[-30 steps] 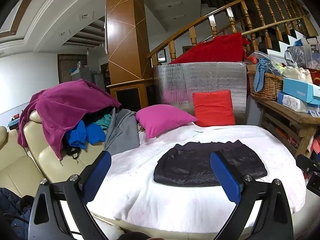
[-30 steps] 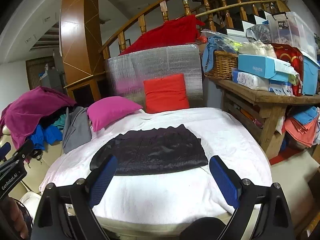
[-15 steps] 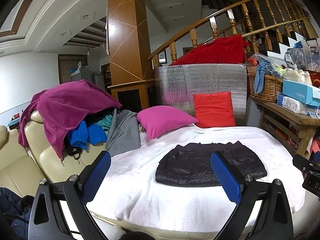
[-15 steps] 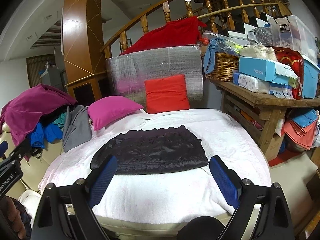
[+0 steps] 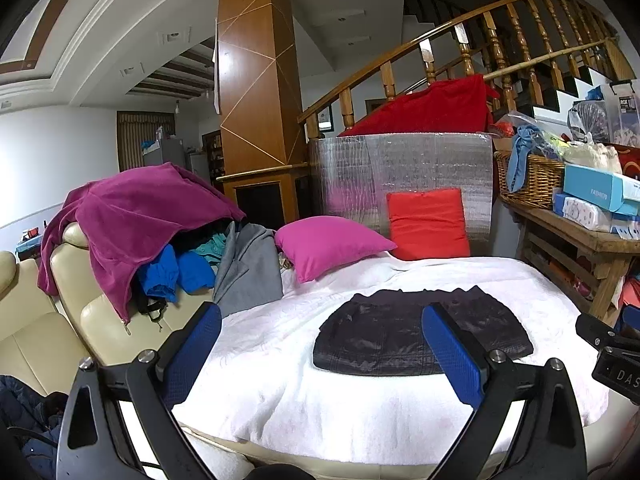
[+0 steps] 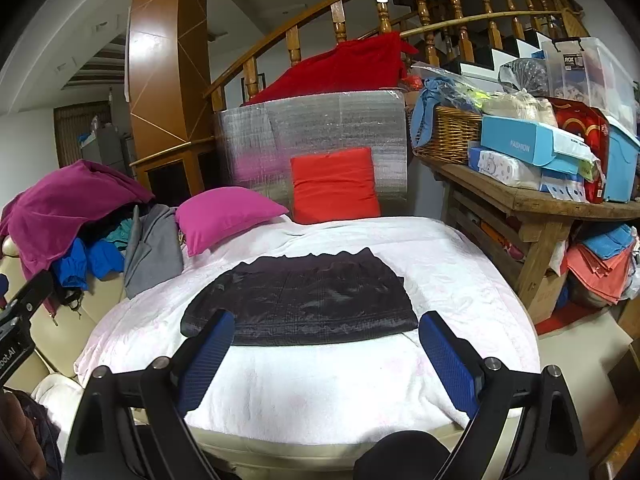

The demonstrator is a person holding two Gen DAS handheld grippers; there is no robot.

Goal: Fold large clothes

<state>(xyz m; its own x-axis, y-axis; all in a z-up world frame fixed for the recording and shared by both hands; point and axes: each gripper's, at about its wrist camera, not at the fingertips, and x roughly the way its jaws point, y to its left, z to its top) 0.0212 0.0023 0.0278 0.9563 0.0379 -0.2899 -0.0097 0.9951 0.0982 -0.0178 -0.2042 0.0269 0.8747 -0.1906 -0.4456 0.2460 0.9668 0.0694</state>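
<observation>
A big white bed (image 5: 360,420) is in front of me. A dark folded garment (image 6: 304,300) lies flat in its middle. Behind it sit a pink pillow (image 5: 328,244) and a red pillow (image 6: 334,184). My left hand-held gripper (image 5: 320,352) and right hand-held gripper (image 6: 326,354) are wide open, holding nothing.

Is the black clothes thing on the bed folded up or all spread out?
Folded. The black garment lies as a compact, flat rectangle on the white bed cover, no sleeves sticking out.

A lived-in home: wooden staircase (image 6: 440,20), sofa (image 5: 52,320), cushions (image 6: 334,184), heaped clothes (image 5: 136,216).
</observation>
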